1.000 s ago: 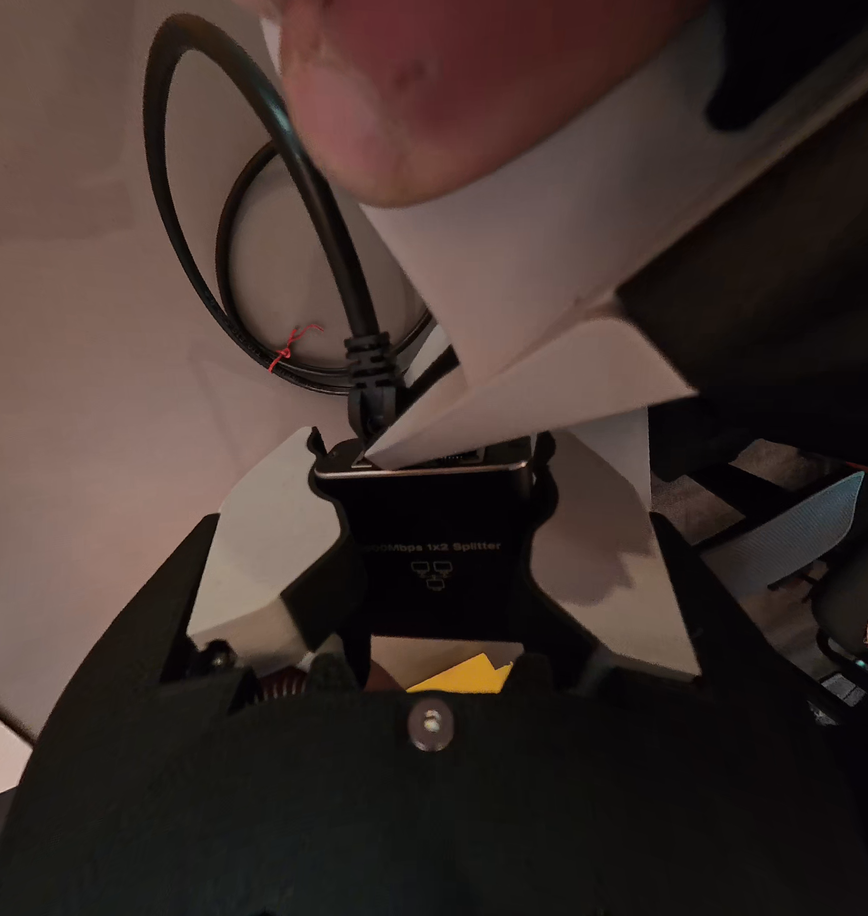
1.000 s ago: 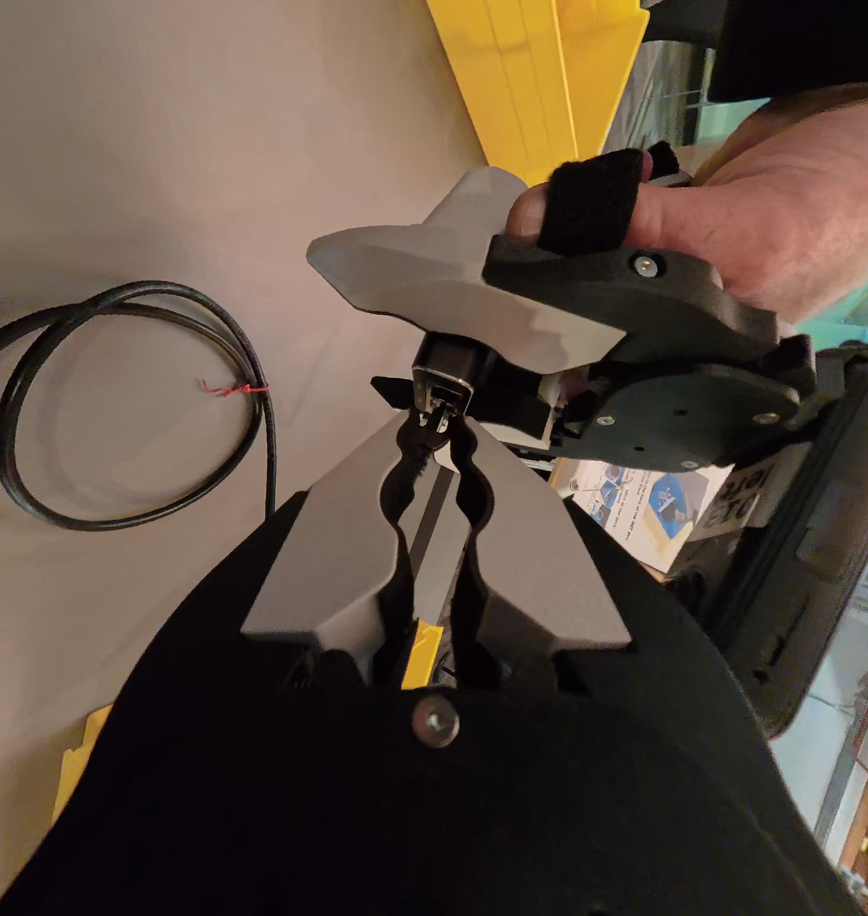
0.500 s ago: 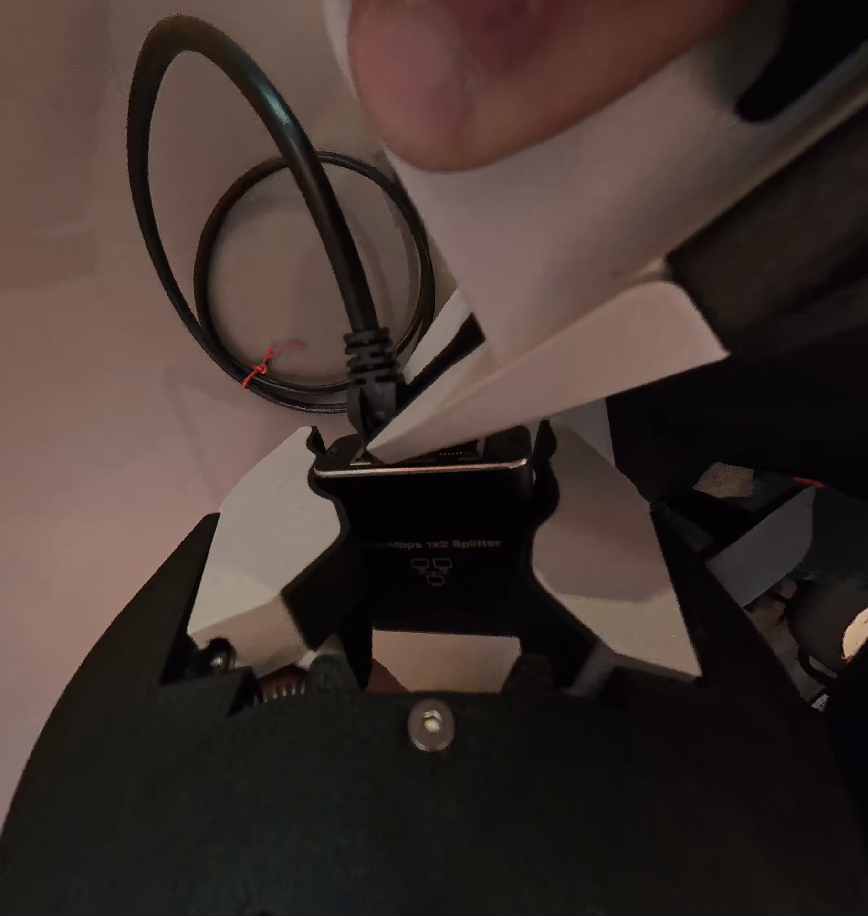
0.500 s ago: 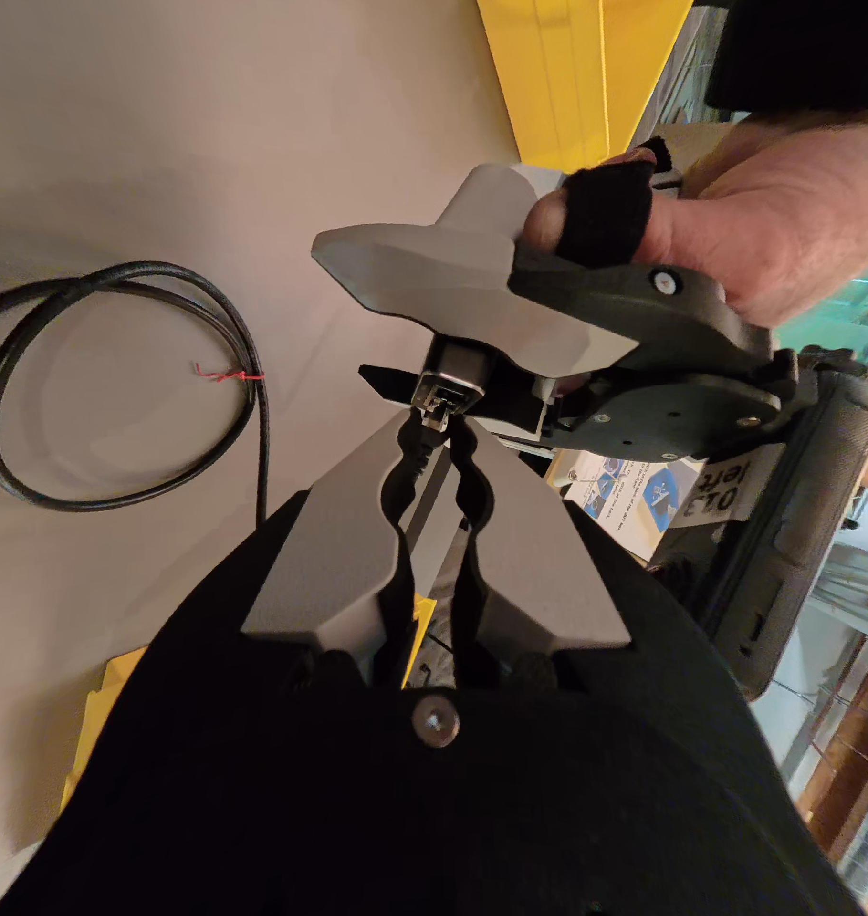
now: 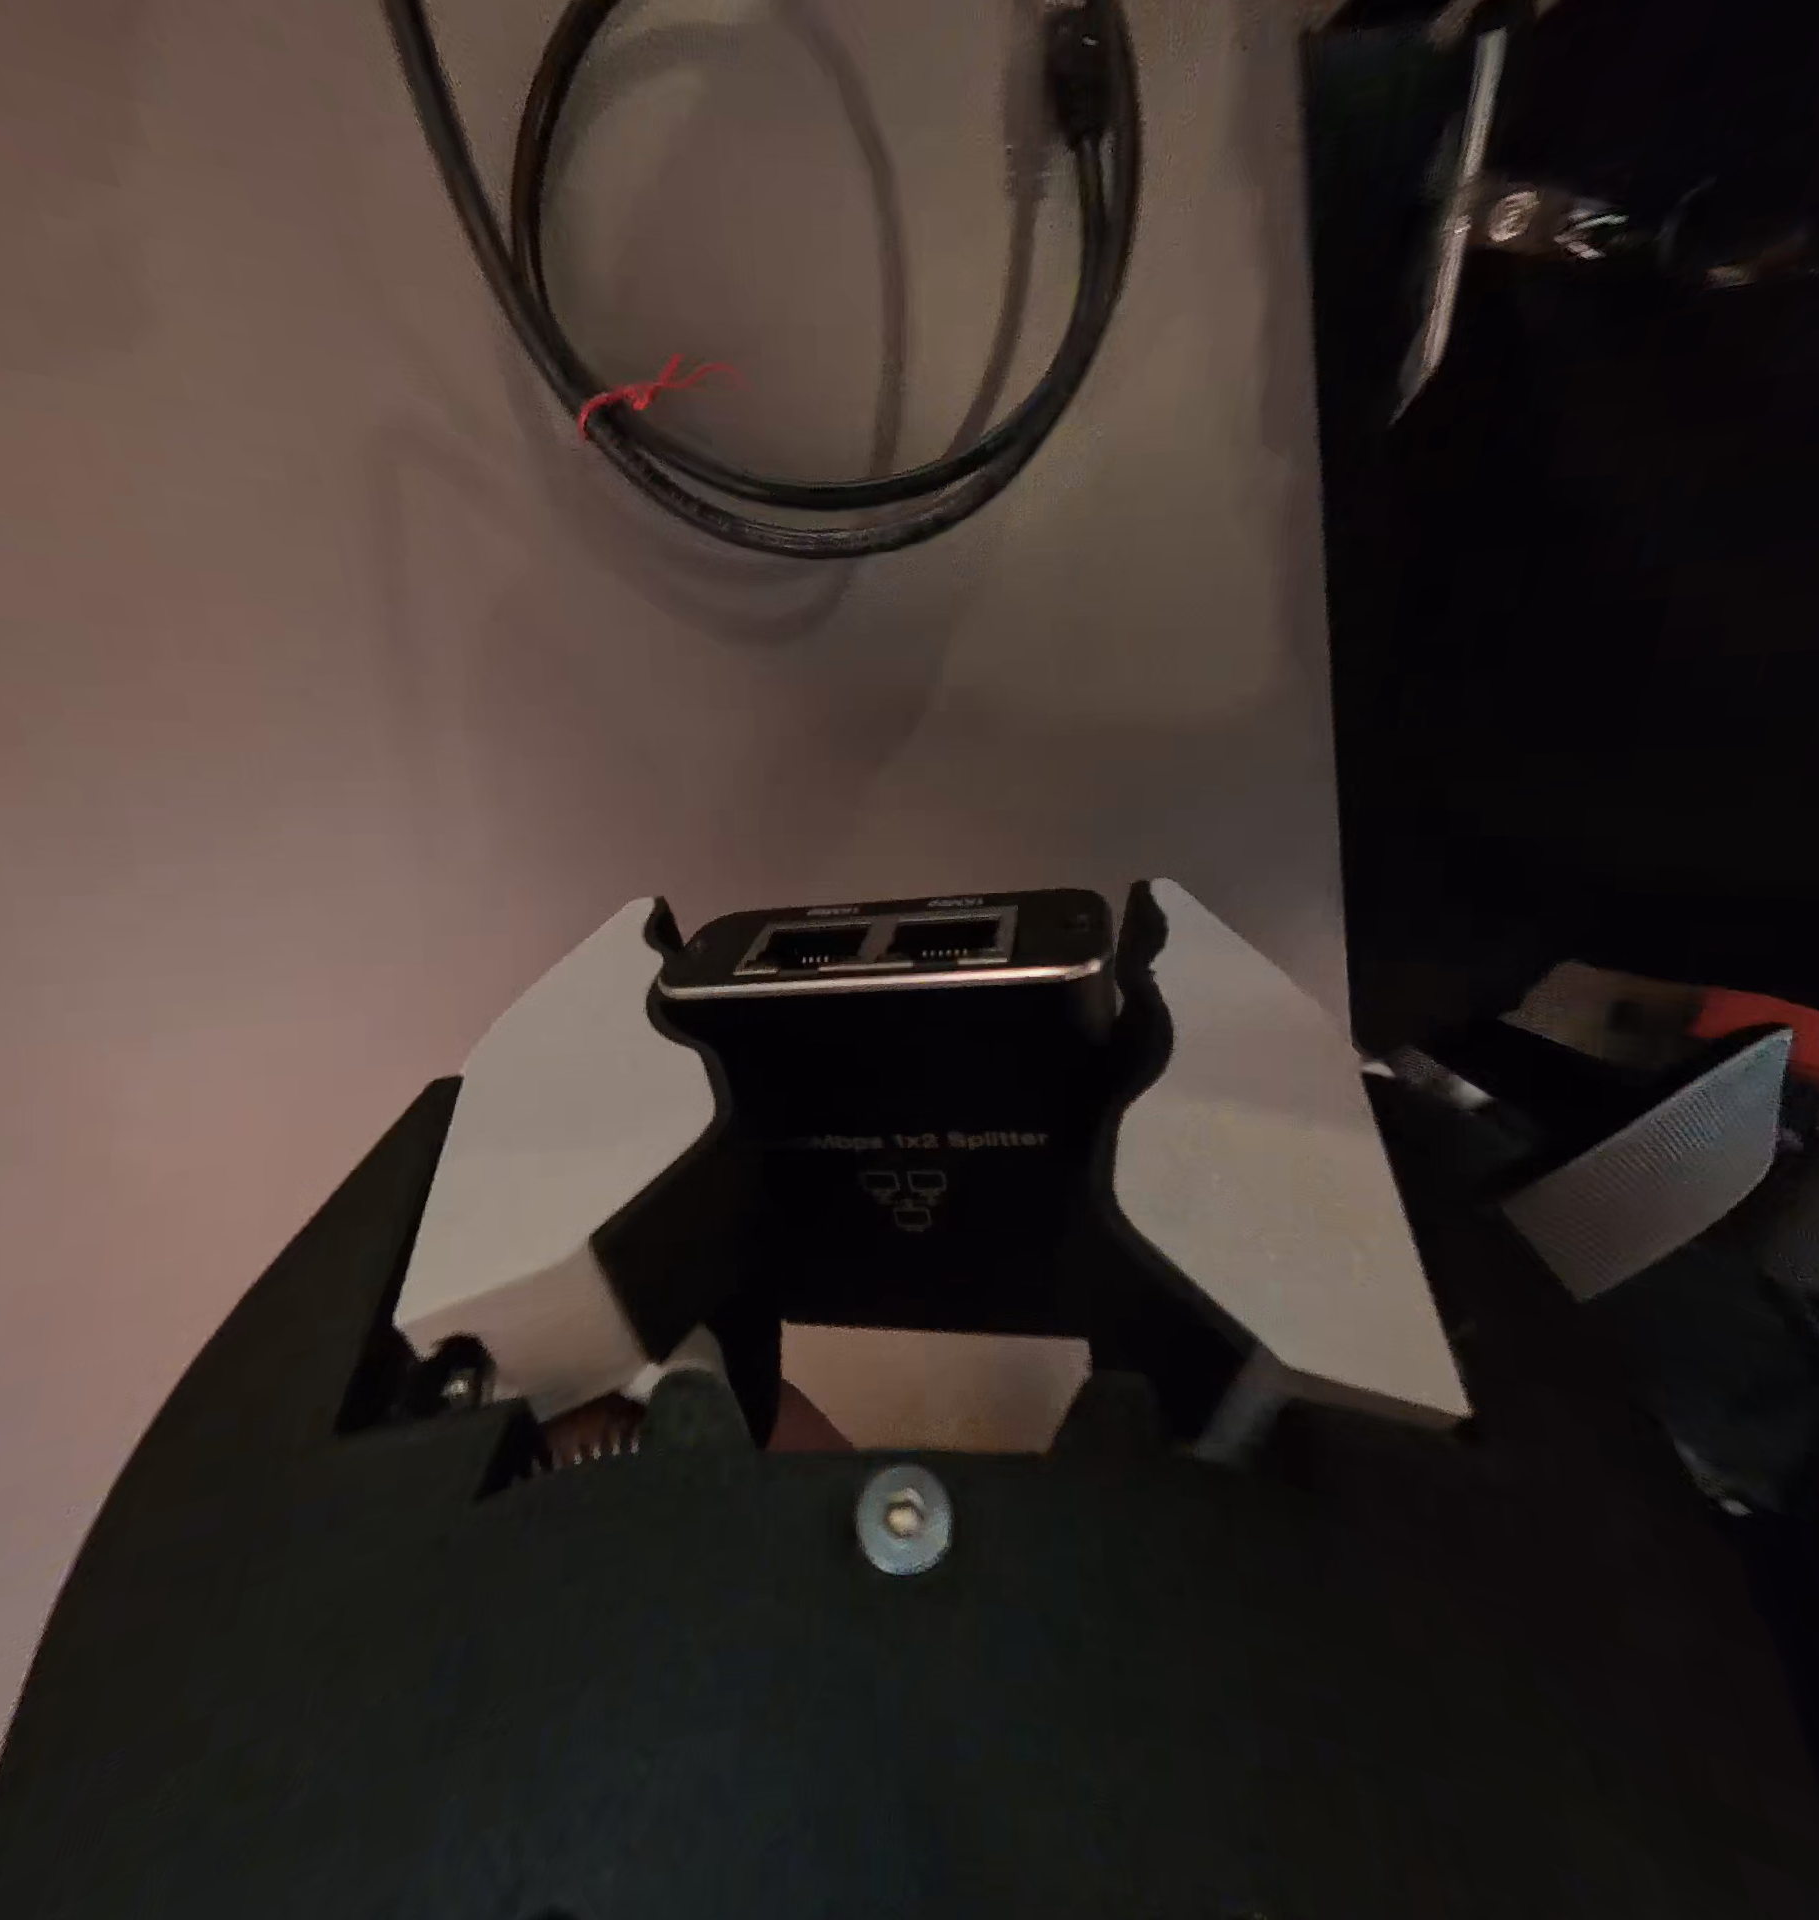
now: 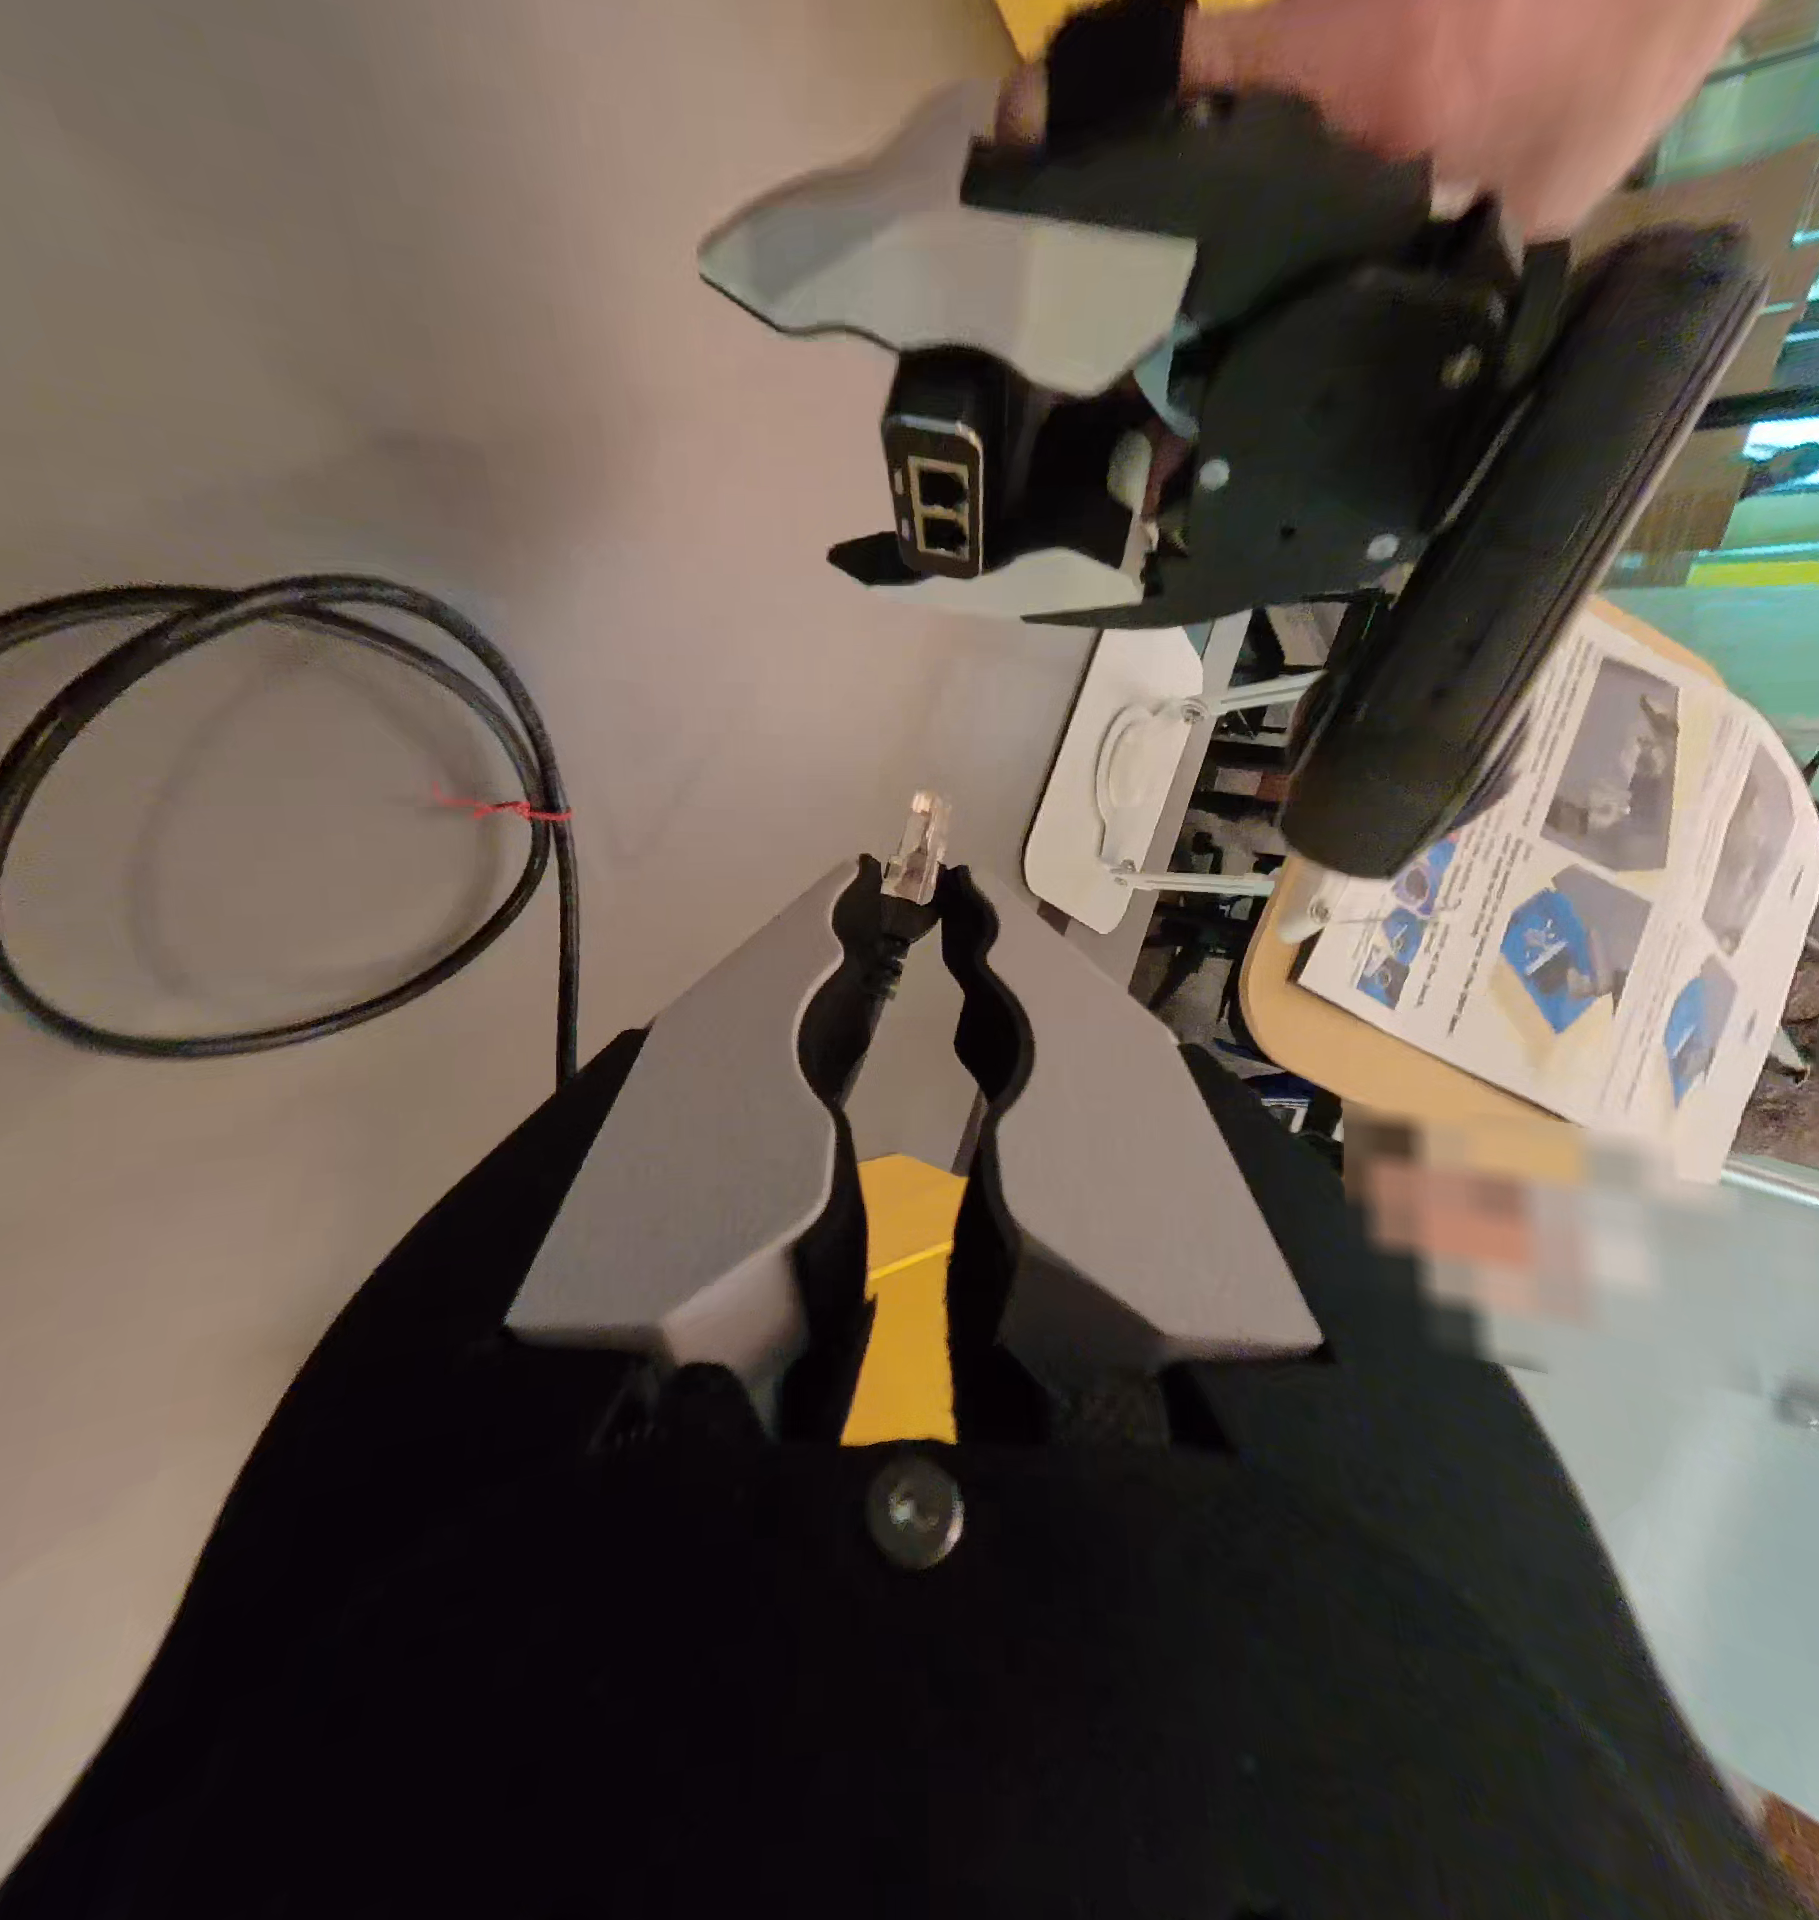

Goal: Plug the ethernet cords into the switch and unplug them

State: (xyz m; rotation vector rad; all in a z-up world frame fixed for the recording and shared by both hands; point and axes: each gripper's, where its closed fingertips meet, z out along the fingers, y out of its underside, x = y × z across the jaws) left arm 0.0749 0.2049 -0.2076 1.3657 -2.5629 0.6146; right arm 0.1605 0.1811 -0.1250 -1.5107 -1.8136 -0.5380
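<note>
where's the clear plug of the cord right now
In the right wrist view, the plug sticks out of the right gripper, clear of the switch in the left gripper.

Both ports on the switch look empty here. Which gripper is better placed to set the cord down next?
Right. The right gripper is shut on the ethernet cord, unplugged; the left gripper is clamped on the switch.

A matt black switch (image 5: 889, 1091) with a bright metal rim sits between smooth grey plastic fingers (image 5: 562, 1091). A clear, glossy plastic plug (image 6: 913, 862) ends a black rubbery cord (image 6: 261, 821) tied with thin red thread (image 6: 500, 808), on a smooth pale table (image 6: 313, 312). A glossy printed sheet (image 6: 1570, 894) lies nearby.
</note>
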